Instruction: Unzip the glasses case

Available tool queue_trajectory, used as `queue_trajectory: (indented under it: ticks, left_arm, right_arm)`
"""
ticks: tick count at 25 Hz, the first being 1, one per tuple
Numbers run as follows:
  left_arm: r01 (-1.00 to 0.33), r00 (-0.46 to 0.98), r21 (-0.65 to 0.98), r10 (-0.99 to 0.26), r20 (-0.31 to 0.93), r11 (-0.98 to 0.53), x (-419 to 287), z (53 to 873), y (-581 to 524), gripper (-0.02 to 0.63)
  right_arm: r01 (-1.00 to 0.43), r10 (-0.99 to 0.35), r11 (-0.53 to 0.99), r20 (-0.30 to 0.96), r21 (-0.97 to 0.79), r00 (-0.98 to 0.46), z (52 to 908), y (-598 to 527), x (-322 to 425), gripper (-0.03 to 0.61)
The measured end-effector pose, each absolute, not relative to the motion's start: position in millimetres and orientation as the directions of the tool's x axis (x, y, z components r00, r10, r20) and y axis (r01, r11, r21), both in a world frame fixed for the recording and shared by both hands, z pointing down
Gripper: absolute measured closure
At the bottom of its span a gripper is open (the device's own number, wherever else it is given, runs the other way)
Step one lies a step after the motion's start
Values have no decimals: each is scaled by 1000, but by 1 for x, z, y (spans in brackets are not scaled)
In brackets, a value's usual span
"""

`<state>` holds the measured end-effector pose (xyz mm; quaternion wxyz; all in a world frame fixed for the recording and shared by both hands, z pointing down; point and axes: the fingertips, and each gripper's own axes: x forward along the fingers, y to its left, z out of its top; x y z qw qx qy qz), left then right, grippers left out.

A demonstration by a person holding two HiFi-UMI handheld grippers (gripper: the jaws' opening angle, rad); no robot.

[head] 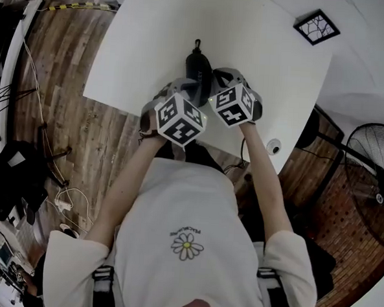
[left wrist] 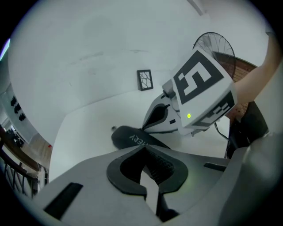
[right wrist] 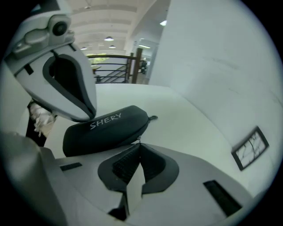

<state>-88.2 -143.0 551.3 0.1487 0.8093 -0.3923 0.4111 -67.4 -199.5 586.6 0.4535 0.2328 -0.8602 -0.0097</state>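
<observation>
In the right gripper view the right tongs [right wrist: 139, 143] are closed on what looks like the small zip pull [right wrist: 139, 139] at the near side of the glasses case [right wrist: 106, 130], which lies flat on the white surface [right wrist: 177, 110]; its shell looks closed, so we judge the unzipping barely begun, with most of the run left. The tip of the left tongs [right wrist: 85, 116] rests on the case's top. In the left gripper view those tongs are closed with nothing seen between them, the case just beyond their tip. In the head view the case lies near the surface's near edge, well apart from the black-framed square [head: 316, 26] at the far corner, and we see bare surface past its loop [head: 197, 45] and to either side
</observation>
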Motion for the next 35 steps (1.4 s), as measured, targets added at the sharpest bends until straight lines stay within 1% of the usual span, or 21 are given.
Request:
queue_trajectory:
  ticks: [2, 3, 6, 9, 12, 14, 17, 23, 27, 35]
  left_arm:
    - [-757, 346, -110, -538, 768, -644, -89, 544, -150, 601]
    - [-754, 350, -118, -547, 760, -646, -87, 541, -153, 601]
    - [-734, 375, -132, -559, 739, -667, -74, 530, -160, 603]
    - [-696, 392, -146, -542, 743, -703, -58, 531, -162, 601]
    - [-656, 387, -144, -494, 779, -741, -45, 546, -152, 603]
    - [-644, 378, -142, -474, 796, -752, -41, 556, -143, 601]
    - [-635, 376, -160, -483, 791, -756, -39, 559, -139, 603]
    - [-611, 376, -158, -460, 804, -776, -36, 561, -141, 603]
    - [-614, 373, -169, -472, 799, -771, -36, 562, -139, 603]
    - [-609, 379, -153, -455, 806, -778, -34, 561, -141, 603]
  right_arm:
    - [-559, -501, 801, 752, 216, -427, 578, -214, -43, 571]
    - [-616, -530, 760, 746, 207, -403, 576, -216, -30, 571]
    - [-686, -547, 708, 746, 170, -380, 578, -200, -7, 571]
    - [-683, -502, 723, 756, 100, -421, 587, -160, -11, 571]
    - [-657, -452, 752, 768, 55, -453, 599, -117, -26, 571]
    - [-670, -443, 741, 775, 33, -451, 603, -99, -28, 571]
    - [-709, -449, 706, 774, 0, -447, 604, -94, -23, 571]
    - [-688, -464, 722, 789, 74, -402, 602, -99, -7, 571]
    - [-689, -475, 717, 801, 111, -365, 604, -106, 15, 571]
    - [-603, -460, 775, 824, 191, -331, 598, -135, 37, 571]
